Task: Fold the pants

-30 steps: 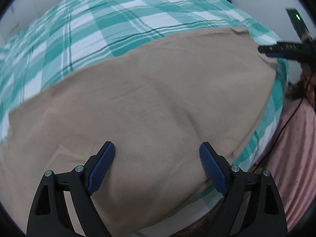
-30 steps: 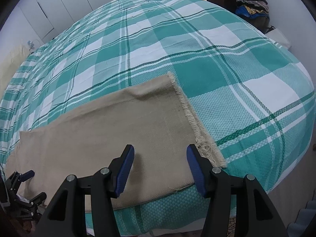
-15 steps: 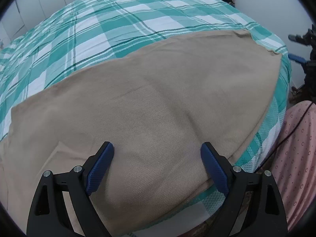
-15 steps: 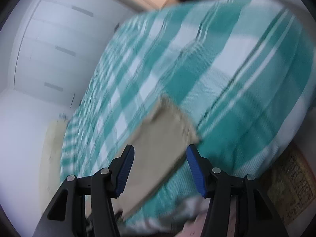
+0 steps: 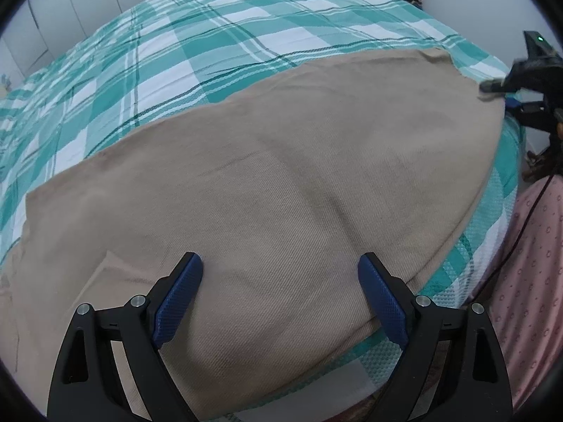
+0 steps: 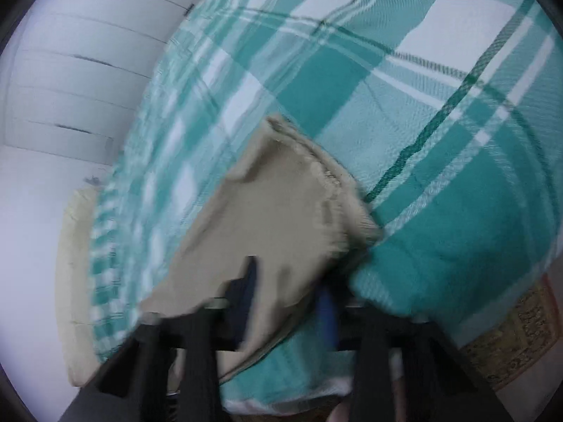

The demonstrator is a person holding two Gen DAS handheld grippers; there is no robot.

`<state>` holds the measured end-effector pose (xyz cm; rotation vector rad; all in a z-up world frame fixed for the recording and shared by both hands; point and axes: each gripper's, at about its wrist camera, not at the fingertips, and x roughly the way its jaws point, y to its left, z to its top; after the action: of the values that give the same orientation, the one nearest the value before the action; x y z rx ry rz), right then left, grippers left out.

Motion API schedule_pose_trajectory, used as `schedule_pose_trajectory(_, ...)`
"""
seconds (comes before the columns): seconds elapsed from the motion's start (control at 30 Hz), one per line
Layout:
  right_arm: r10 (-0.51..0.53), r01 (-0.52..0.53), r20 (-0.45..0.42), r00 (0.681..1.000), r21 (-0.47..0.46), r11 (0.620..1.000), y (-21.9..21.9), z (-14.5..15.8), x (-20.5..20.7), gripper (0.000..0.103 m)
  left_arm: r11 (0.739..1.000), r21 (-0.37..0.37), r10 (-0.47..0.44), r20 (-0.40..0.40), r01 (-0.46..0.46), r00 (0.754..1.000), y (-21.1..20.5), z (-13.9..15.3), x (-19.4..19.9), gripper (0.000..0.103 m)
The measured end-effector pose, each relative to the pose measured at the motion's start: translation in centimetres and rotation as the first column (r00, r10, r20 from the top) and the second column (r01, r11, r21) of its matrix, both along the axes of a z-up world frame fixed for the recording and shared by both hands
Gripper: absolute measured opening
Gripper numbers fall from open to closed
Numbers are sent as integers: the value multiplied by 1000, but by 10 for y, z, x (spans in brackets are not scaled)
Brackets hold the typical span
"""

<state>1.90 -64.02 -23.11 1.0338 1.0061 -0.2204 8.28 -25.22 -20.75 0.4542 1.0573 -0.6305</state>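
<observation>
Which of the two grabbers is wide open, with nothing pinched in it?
The left gripper. Its blue fingers stand far apart over the tan pants. The right gripper has its fingers nearly together, with the pants' corner between them.

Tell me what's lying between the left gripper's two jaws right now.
Only tan pants fabric, spread flat on the checked bedspread; the left wrist view shows it.
</observation>
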Motion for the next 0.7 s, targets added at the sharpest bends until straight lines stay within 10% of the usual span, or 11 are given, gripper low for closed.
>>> schedule_pose_trajectory(0.2, -8, 18, 128, 992, -82, 997, 10, 29, -8, 7, 999, -33, 4, -68, -6, 998, 12, 15, 6, 91)
schedule_pose_trajectory(0.43, 210, -84, 334, 919, -355, 931, 90, 173, -5, 7, 940, -225, 211, -208, -257, 955, 124, 59, 49, 92)
schedule_pose_trajectory(0.7, 652, -355, 353, 671, -619, 701, 294, 276, 42, 7, 802, -314, 494, -130, -508, 860, 279, 98, 75, 92)
